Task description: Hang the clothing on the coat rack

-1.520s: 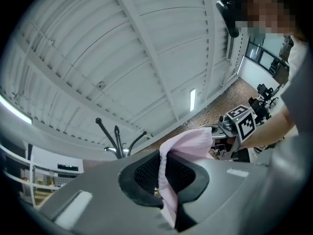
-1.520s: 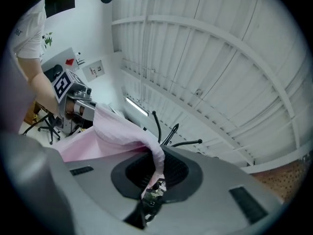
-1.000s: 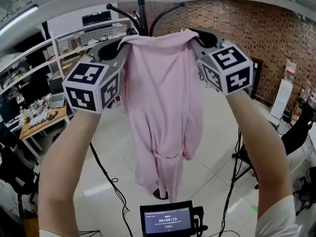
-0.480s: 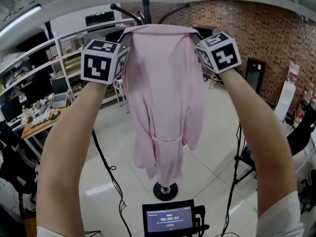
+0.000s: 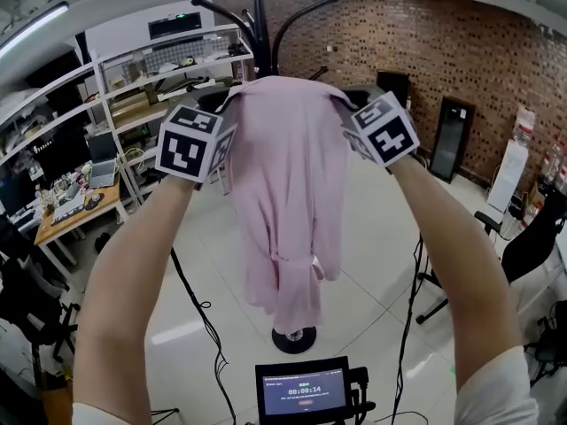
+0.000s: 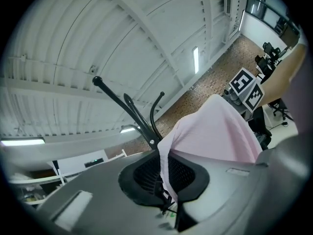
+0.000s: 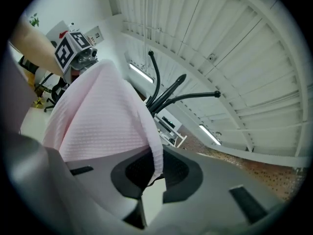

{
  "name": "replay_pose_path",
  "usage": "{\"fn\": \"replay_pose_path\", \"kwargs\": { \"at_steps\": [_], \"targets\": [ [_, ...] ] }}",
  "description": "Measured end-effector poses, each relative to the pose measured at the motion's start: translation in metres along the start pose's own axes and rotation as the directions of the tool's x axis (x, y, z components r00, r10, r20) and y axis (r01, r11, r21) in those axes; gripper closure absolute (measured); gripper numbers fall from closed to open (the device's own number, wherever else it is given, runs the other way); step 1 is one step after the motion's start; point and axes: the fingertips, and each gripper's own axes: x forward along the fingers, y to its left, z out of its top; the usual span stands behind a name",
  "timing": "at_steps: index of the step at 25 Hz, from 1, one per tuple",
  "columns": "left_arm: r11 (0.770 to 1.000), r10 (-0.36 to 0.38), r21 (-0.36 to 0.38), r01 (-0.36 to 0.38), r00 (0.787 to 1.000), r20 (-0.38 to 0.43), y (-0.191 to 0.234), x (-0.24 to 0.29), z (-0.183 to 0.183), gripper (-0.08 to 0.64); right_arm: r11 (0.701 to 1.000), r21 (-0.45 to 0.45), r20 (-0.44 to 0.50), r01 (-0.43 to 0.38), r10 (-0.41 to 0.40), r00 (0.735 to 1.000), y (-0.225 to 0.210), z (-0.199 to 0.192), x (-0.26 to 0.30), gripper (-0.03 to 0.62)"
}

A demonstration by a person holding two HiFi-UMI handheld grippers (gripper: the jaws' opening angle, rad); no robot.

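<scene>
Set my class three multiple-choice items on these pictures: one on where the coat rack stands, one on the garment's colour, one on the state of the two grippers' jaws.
1. Where is the coat rack relative to the held garment?
A. Behind it, with its hooks rising above it
B. Lying flat on the floor
C. On the desk at the left

2. What colour is the garment?
A. Blue
B. Pink
C. Green

3. How do the left gripper and the right gripper stand?
A. Both open and empty
B. Only the left one grips
C. Both shut on the garment

Answers:
1 A: the head view shows the black pole and hooks above the cloth.
2 B: the cloth is pale pink in every view.
3 C: each gripper view shows fabric pinched between its jaws.
</scene>
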Motion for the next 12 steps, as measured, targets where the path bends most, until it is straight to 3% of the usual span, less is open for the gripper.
{"fn": "replay_pose_path", "kwargs": {
  "at_steps": [6,9,12],
  "targets": [
    [0.999,-0.023,-0.025,0.023,1.0,0.007,-0.027,-0.01,-0.025,0.541,0.999,0.005,0.031,-0.051,0.051,0.998,0.04,-0.014,-0.01,0.571],
    [0.999,-0.036,0.002,0.036,0.999,0.032,-0.052,-0.021,-0.03,0.541,0.997,0.012,0.062,-0.071,0.07,0.996,0.058,-0.013,-0.022,0.571],
    [0.998,-0.057,-0.025,0.059,0.996,0.075,-0.074,-0.031,-0.032,0.54,0.996,0.017,0.097,-0.083,0.081,0.992,0.077,-0.007,-0.034,0.572]
  ]
}}
